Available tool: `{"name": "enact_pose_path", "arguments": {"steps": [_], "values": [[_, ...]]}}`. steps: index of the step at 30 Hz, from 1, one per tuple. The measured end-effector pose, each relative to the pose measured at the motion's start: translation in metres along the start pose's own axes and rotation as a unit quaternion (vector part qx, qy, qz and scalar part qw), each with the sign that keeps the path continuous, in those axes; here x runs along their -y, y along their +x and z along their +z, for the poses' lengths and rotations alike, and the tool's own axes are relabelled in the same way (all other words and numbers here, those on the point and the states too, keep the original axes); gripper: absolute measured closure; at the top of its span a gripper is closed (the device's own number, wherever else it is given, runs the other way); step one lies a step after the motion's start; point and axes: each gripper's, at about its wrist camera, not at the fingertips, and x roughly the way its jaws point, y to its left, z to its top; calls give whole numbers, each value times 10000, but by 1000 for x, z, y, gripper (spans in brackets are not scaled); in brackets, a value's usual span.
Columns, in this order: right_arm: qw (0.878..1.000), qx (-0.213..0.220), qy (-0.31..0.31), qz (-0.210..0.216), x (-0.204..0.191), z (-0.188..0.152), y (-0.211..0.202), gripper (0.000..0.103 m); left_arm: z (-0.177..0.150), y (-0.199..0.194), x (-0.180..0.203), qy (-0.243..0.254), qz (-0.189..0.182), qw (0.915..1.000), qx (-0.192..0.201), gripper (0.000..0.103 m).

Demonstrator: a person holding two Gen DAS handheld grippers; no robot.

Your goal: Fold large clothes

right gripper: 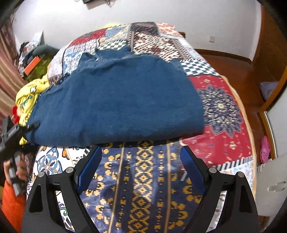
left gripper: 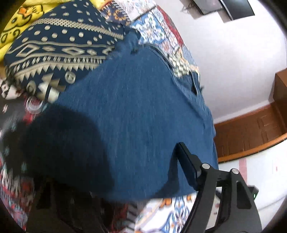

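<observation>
A large dark blue knit garment [right gripper: 114, 100] lies folded over on the patchwork bedspread [right gripper: 220, 107]. My right gripper [right gripper: 141, 161] is open and empty, just in front of the garment's near edge, above the bedspread. In the left wrist view the blue garment [left gripper: 134, 107] fills the middle, blurred. Only one finger [left gripper: 186, 164] of my left gripper shows there, beside the garment's near edge; the other is hidden. The left gripper also shows in the right wrist view [right gripper: 12, 132], at the garment's left corner; what it grips is unclear.
A navy patterned cloth [left gripper: 59, 52] and a yellow printed garment [right gripper: 28, 96] lie at the garment's left side. A white wall [right gripper: 143, 12] and a wooden floor [right gripper: 238, 71] lie beyond the bed. A cluttered corner [right gripper: 32, 59] is at the far left.
</observation>
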Motion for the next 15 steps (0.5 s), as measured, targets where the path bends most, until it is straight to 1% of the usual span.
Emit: {"name": "enact_pose_path", "arguments": {"steps": [1,3,4,6,7,9,11,13,15], "values": [[10000,-45,-13,8,-2,0,3,16,3,3,0,-159,26,9998,68,29],[9999,-158,-41,-3,-7,-1,11,16,5,4,2,-212,155,9996,129,31],[9998,-213,-50,-8,-11,-1,14,16,4,3,5,-170,270,9994,157,37],[9996,-279,-79,35,-18,-1,16,16,4,-1,15,16,393,9989,253,53],[9995,-299,-110,57,-22,-1,15,16,4,-9,20,149,470,9980,399,66],[9994,-289,-194,82,-30,-1,11,16,2,-25,36,508,610,9950,602,69],[9992,-251,-311,71,-38,0,6,16,2,-39,59,1016,723,9893,763,72],[9989,-186,-430,82,-49,2,-3,16,1,-51,78,1412,718,9838,842,73],[9986,-104,-508,131,-59,6,-10,16,2,-73,99,1814,664,9756,1039,73]]}}
